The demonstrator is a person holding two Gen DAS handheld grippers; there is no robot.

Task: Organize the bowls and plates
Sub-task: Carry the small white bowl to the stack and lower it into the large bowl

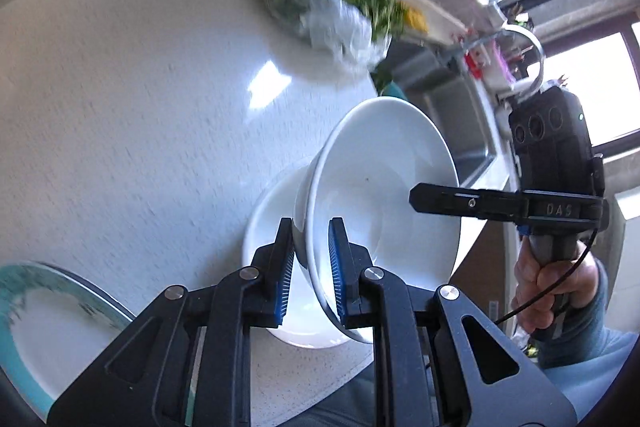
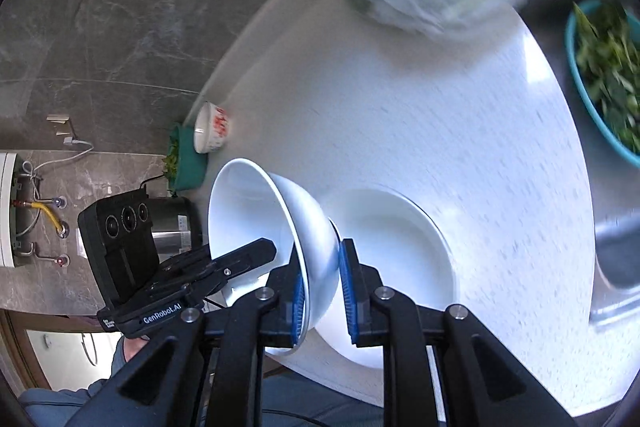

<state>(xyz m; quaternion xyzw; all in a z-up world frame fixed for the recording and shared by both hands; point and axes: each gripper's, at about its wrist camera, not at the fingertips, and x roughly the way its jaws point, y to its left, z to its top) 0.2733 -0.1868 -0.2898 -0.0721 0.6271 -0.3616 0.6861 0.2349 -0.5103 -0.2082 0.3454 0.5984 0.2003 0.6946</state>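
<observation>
Deep white ceramic bowl point(image 1: 380, 187): tilted on edge above the speckled white countertop point(image 1: 132, 115), over a shallow white plate point(image 2: 400, 251). Left gripper point(image 1: 310, 267): clenched on the bowl's rim, wall between blue pads. Right gripper point(image 2: 320, 295): clenched on the opposite rim, likewise. Teal-rimmed plate point(image 1: 48, 311): lower left. Plastic bag of greens point(image 1: 340, 7): well apart, blurred.

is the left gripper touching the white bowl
Touching. The left wrist view shows the left gripper with its blue pads clamped on the white bowl rim.
</observation>
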